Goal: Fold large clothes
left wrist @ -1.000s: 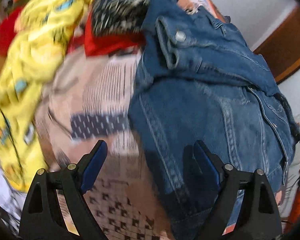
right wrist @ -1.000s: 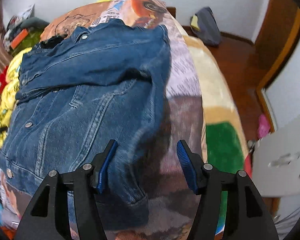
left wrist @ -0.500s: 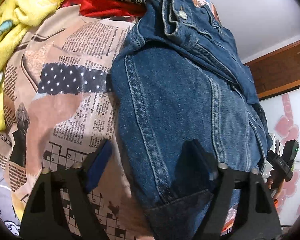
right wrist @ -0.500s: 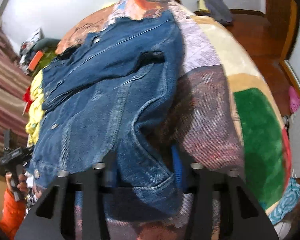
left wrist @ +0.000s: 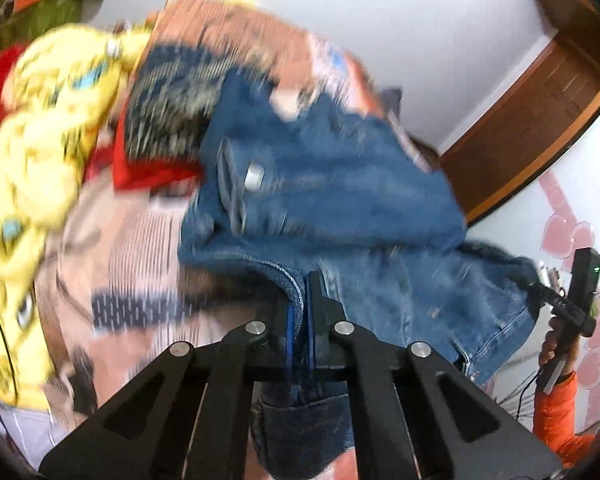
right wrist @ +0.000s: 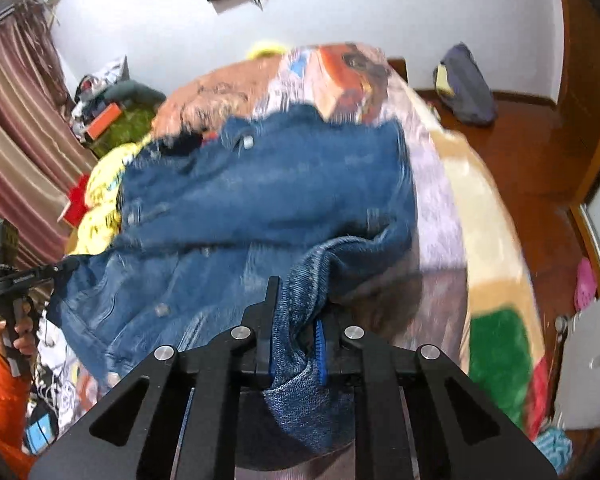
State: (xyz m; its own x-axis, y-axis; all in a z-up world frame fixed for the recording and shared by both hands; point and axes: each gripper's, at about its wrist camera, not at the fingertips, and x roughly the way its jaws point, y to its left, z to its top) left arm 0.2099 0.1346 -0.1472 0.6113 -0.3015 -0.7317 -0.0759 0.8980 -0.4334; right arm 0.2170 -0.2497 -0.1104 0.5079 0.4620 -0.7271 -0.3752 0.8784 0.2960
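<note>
From the left wrist view, we record the left gripper [left wrist: 303, 312] with its jaws drawn tight on a fold of the denim jacket [left wrist: 332, 196], the cloth pinched between the blue pads and a cuffed edge hanging below them. We note the jacket bunched over the printed bedspread [left wrist: 112, 248], its collar and a metal button toward the far left edge of the garment, its right part hanging off toward the other gripper. We see a yellow blanket [left wrist: 32, 152] heaped at the left, touching a red garment [left wrist: 140, 168] and a dark patterned cloth [left wrist: 168, 96] that lie just beside the jacket's collar edge. Bare bedspread shows left of the jacket. This view is blurred, so finer seams cannot be read

From the right wrist view, we record the right gripper [right wrist: 296, 320] likewise closed on the jacket [right wrist: 268, 200], a thick roll of denim wedged between its pads and spilling below them. We note the garment's right edge lying along a pale strip of the bedspread [right wrist: 440, 208], with a beige and green blanket [right wrist: 496, 344] beyond it toward the bed's right side. Wooden floor [right wrist: 532, 168] lies past that edge, with a grey bag [right wrist: 464, 84] against the wall. We see the yellow blanket [right wrist: 100, 196] crowding the jacket's far left edge, and the left gripper [right wrist: 4, 280] at the frame's left margin, holding the jacket's near left corner
</note>
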